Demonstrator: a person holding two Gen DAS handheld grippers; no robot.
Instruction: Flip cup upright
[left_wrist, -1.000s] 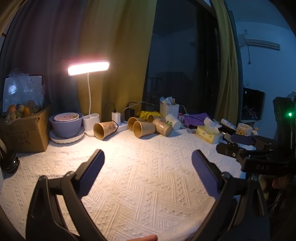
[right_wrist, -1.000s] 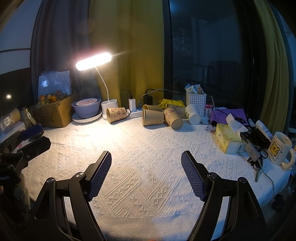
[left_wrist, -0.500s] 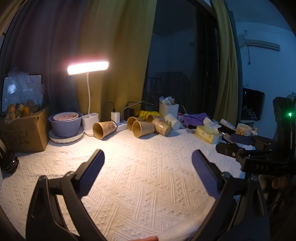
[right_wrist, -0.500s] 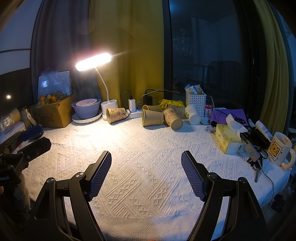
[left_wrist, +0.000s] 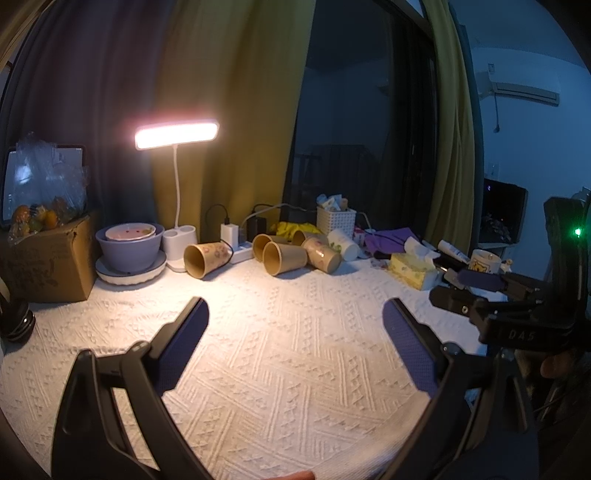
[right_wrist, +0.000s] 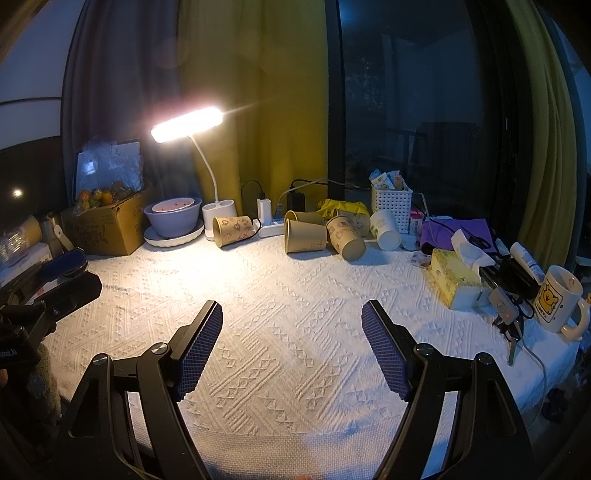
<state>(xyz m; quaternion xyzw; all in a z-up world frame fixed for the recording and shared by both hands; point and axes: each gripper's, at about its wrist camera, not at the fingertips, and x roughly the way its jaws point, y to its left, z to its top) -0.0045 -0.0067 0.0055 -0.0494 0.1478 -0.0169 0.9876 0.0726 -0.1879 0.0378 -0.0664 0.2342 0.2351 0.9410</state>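
Observation:
Several paper cups lie on their sides at the far edge of the white cloth-covered table (left_wrist: 295, 354). One patterned cup (left_wrist: 205, 258) (right_wrist: 234, 230) lies alone near the lamp base. A plain brown cup (left_wrist: 284, 257) (right_wrist: 304, 240), a patterned cup (left_wrist: 322, 254) (right_wrist: 345, 238) and a white cup (left_wrist: 343, 239) (right_wrist: 385, 229) lie in a cluster to its right. My left gripper (left_wrist: 295, 321) is open and empty above the near part of the table. My right gripper (right_wrist: 291, 325) is open and empty, also well short of the cups.
A lit desk lamp (left_wrist: 176, 131), a purple bowl on a plate (left_wrist: 129, 245) and a cardboard box (left_wrist: 44, 262) stand at the back left. A tissue box (right_wrist: 456, 284), a mug (right_wrist: 559, 304), keys and a white basket (right_wrist: 391, 201) are at the right.
The left wrist view has drifted slightly; the cups sit a little higher in it. Both grippers stay open and empty, and the cups have not moved.

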